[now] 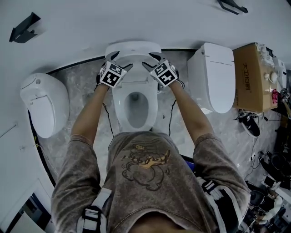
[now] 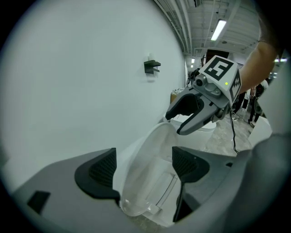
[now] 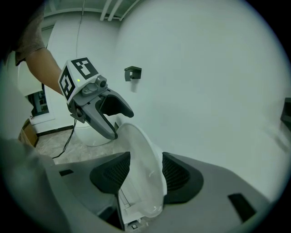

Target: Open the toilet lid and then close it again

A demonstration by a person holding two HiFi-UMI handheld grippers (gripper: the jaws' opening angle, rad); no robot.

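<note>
Forearms (image 1: 91, 113) of the person reach out from the near edge, one gripper per hand. Next out, left gripper (image 1: 121, 60) and right gripper (image 1: 150, 60) sit side by side on the top rim of the toilet lid (image 1: 133, 48). Lid stands raised, close to upright, near the wall (image 1: 68, 27), above the seat (image 1: 119, 109) lying flat on the bowl. Both sets of jaws stand wide with the rim between the pads. Right gripper pinches it on both faces; left gripper looks to bear on it too, contact less clear at its outer pad

Handling, judged: lid reads as a thin, stiff, glossy plastic shell, light, hinged at the back. Smooth faces are likely slippery, so hold belongs on the rim near the top, one gripper either side of centre, where leverage about the hinge is greatest. Could fall and slam once past balance; lower under control

Count:
- toilets 3: one in use, left neighbour (image 1: 43, 102) and right neighbour (image 1: 213, 75), both neighbours with lids down
- grippers 2
- cardboard box (image 1: 250, 75) 1
- black wall fittings 2: left bracket (image 1: 23, 28), right bracket (image 1: 233, 6)
</note>
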